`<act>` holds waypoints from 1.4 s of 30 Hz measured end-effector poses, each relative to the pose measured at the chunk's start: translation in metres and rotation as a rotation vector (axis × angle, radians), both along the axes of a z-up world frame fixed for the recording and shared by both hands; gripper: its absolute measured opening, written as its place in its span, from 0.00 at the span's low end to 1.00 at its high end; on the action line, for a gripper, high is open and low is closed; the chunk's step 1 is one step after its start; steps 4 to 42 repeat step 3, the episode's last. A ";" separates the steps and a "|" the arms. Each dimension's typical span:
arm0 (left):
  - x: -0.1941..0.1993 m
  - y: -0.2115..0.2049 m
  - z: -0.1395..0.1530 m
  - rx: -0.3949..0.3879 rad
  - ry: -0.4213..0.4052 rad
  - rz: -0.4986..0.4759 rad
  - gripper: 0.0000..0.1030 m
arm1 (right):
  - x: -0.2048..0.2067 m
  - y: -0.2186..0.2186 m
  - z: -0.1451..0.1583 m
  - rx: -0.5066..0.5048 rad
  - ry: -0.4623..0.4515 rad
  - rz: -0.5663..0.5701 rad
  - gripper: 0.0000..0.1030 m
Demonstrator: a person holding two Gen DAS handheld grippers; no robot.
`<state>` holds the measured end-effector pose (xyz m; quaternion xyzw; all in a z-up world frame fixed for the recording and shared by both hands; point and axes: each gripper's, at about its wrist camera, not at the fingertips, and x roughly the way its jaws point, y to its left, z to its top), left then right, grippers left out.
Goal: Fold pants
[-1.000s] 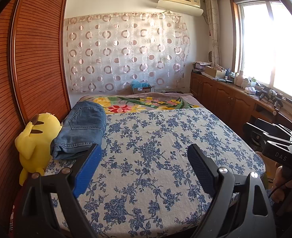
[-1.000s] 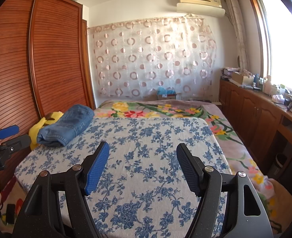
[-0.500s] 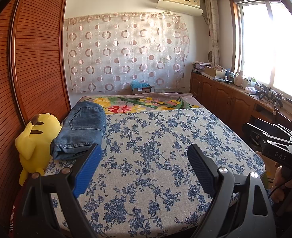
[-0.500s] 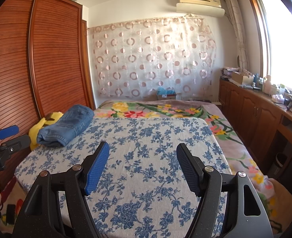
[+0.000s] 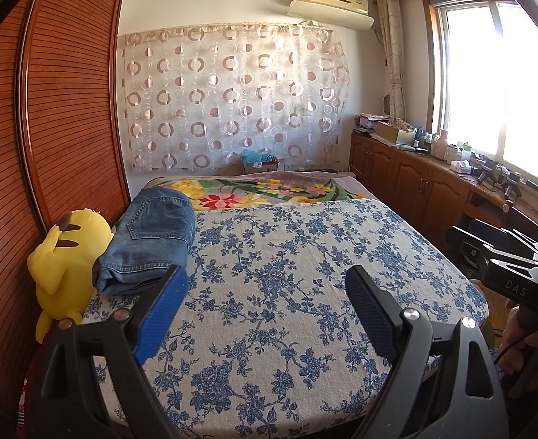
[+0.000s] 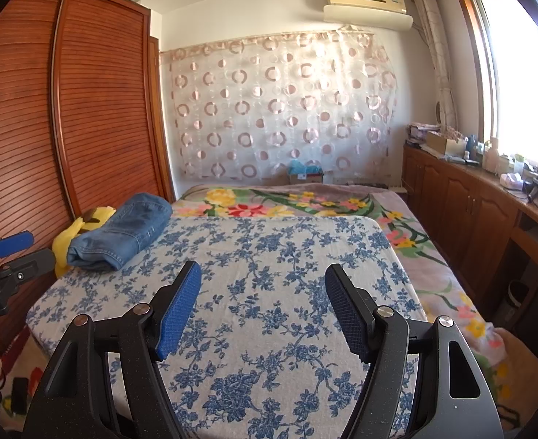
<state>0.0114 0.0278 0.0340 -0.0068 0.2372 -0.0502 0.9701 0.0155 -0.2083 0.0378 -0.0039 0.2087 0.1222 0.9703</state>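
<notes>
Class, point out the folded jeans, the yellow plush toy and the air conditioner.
folded jeans (image 5: 151,234): left wrist view, back pocket panel.
yellow plush toy (image 5: 64,267): left wrist view, its body.
air conditioner (image 6: 367,0): right wrist view, front casing.

Denim pants (image 5: 151,237) (faded, matt cloth).
</notes>
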 end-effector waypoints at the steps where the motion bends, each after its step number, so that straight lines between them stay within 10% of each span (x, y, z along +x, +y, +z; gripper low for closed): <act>1: 0.000 0.000 -0.001 0.001 0.000 0.001 0.86 | 0.000 0.001 -0.001 -0.001 -0.001 -0.001 0.70; 42: 0.000 0.000 -0.001 0.001 0.000 0.001 0.86 | 0.000 0.001 -0.001 -0.001 -0.002 0.000 0.70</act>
